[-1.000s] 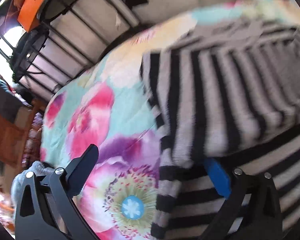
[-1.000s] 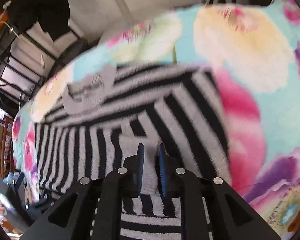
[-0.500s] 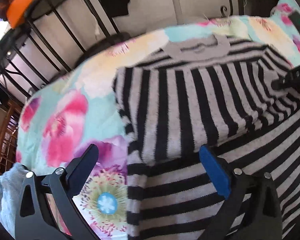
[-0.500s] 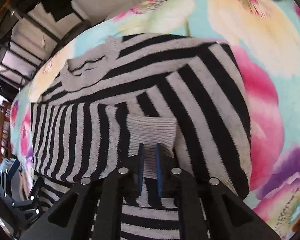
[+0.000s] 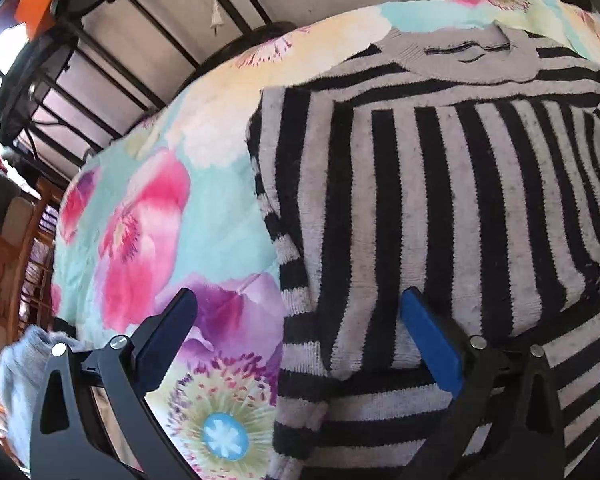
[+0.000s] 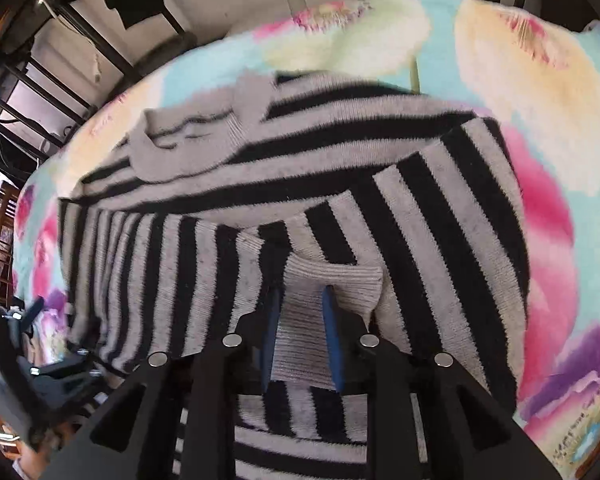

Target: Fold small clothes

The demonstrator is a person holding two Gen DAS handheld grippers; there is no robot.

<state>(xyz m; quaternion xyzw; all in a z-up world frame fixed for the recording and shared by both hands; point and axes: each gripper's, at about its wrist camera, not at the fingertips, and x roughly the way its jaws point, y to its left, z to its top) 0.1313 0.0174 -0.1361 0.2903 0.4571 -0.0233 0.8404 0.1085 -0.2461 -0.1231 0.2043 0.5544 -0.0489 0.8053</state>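
1. The striped sweater [image 5: 440,200] lies on the floral bedspread [image 5: 148,220], both sleeves folded across its body.
2. Right gripper [image 6: 302,312]: jaws, just opening, barely parted around the grey cuff [image 6: 332,280]; let go cleanly.
3. Left gripper [image 5: 300,320]: jaws wide, empty.

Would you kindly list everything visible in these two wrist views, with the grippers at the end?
striped sweater: one, black and grey, spread on the blanket, both sleeves folded across its body.
sleeve cuff: one, grey ribbed, between the right gripper's pads.
floral blanket: one, turquoise, pink, purple, yellow, under the sweater.
metal rack: one, black, behind the bed.
left gripper: open, over the sweater's edge.
right gripper: jaws just opening around the cuff.
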